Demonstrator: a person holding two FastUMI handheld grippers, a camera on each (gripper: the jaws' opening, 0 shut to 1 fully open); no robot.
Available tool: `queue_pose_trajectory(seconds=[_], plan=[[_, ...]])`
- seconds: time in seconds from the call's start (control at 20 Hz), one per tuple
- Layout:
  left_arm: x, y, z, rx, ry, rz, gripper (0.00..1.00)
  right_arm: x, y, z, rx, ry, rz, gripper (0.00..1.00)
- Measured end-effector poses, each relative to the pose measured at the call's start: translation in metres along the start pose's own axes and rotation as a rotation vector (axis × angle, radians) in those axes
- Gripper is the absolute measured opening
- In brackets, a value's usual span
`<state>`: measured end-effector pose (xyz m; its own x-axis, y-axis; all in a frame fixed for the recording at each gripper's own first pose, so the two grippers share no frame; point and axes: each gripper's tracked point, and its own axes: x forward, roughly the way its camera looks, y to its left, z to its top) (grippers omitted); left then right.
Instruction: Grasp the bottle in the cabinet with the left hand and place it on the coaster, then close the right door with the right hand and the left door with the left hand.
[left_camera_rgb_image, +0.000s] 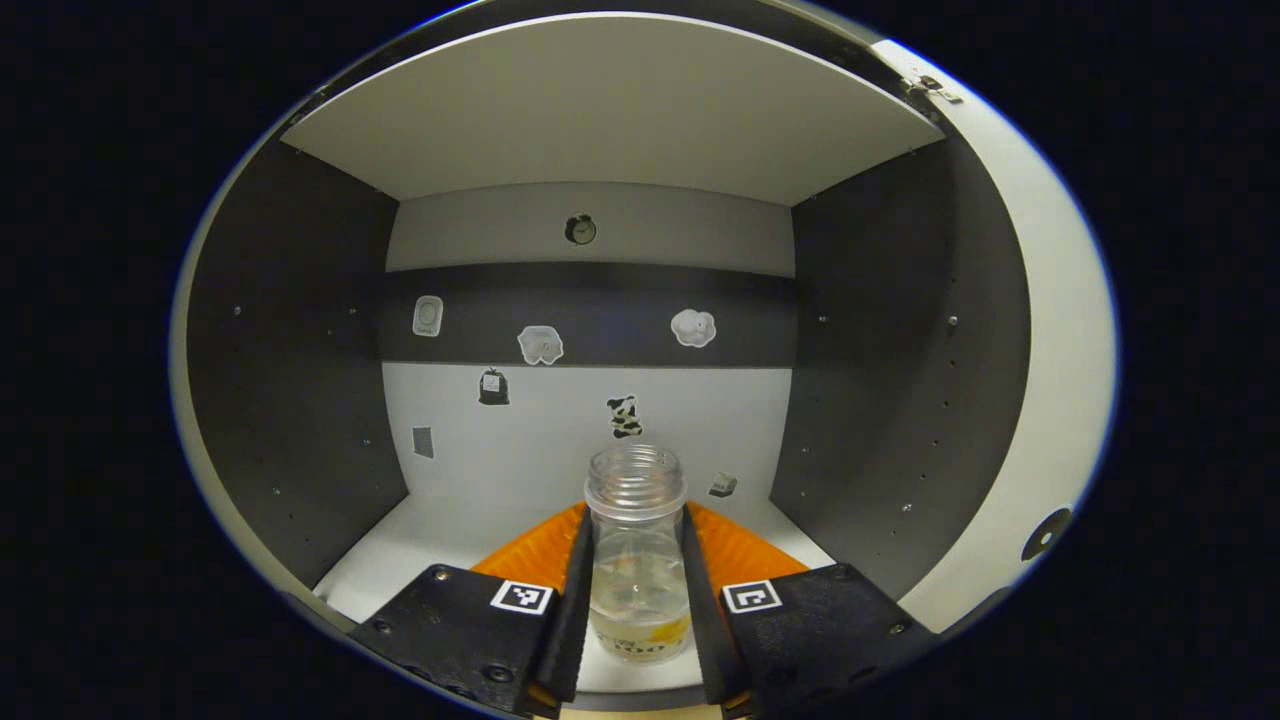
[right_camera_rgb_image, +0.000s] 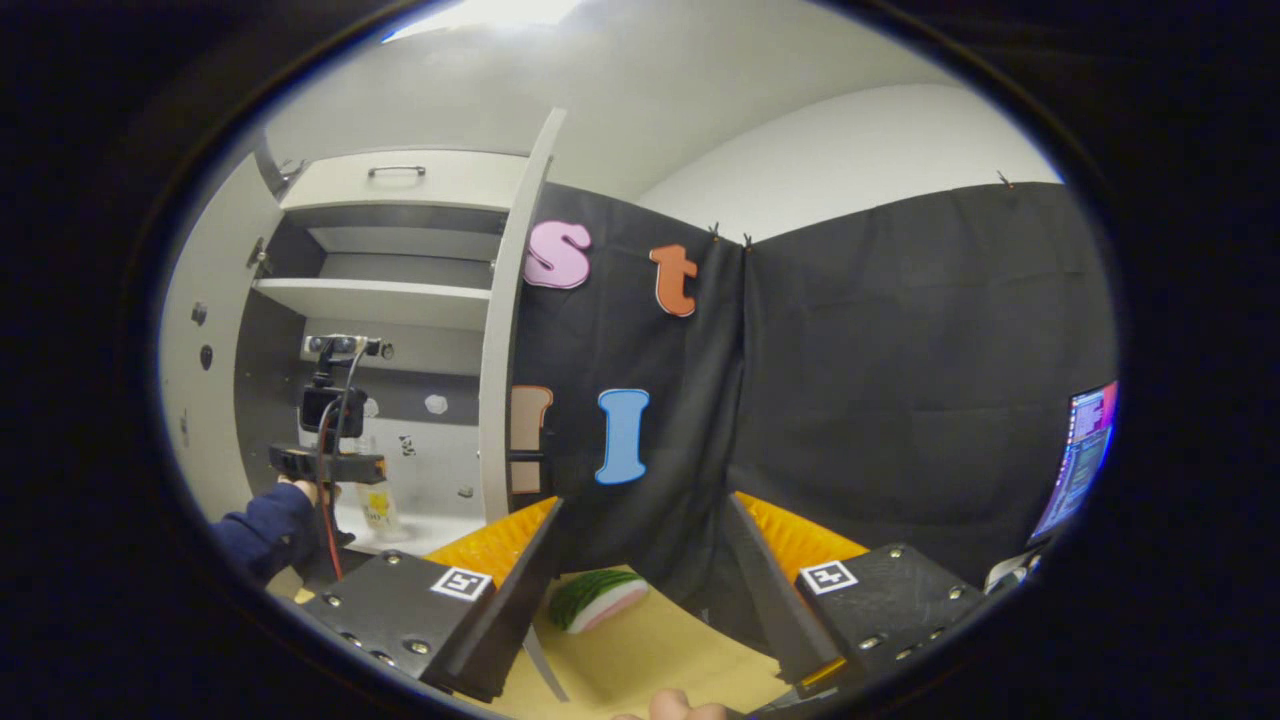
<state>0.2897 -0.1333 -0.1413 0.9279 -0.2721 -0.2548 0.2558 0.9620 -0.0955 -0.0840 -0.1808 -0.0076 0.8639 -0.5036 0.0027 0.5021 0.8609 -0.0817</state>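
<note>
A clear, capless bottle (left_camera_rgb_image: 637, 560) with a yellow label stands on the white cabinet floor (left_camera_rgb_image: 400, 560). My left gripper (left_camera_rgb_image: 637, 510) is shut on it, one finger pressed to each side of its body. In the right gripper view the left gripper (right_camera_rgb_image: 330, 465) reaches into the open cabinet, held by a hand in a dark blue sleeve (right_camera_rgb_image: 265, 535), with the bottle (right_camera_rgb_image: 378, 505) in front of it. My right gripper (right_camera_rgb_image: 643, 500) hangs open over the wooden table (right_camera_rgb_image: 640, 660). A watermelon-slice coaster (right_camera_rgb_image: 598, 598) lies on the table between its fingers.
Both cabinet doors stand open: the right door (right_camera_rgb_image: 505, 330) edge-on beside the black cloth, the left door (right_camera_rgb_image: 195, 330) swung outward. A shelf (left_camera_rgb_image: 610, 110) sits above the bottle. Small stickers dot the back wall (left_camera_rgb_image: 540, 345). A lit screen (right_camera_rgb_image: 1080, 455) is at far right.
</note>
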Motion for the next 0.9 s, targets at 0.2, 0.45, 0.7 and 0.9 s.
queue_pose_trajectory(seconds=[0.2, 0.45, 0.7, 0.9], plan=[[-0.034, -0.003, 0.005, -0.016, -0.004, -0.063, 0.48, 0.003, -0.005, -0.002, 0.024, 0.003, 0.023, 0.96], [-0.088, 0.006, 0.007, -0.016, -0.015, -0.100, 0.47, 0.005, -0.010, -0.004, 0.055, 0.007, 0.061, 0.96], [-0.141, 0.014, -0.006, -0.004, 0.001, -0.141, 0.47, 0.006, -0.013, -0.005, 0.063, 0.005, 0.107, 0.96], [-0.178, 0.016, -0.036, 0.004, 0.021, -0.179, 0.47, 0.011, -0.009, -0.003, 0.057, -0.006, 0.152, 0.93]])
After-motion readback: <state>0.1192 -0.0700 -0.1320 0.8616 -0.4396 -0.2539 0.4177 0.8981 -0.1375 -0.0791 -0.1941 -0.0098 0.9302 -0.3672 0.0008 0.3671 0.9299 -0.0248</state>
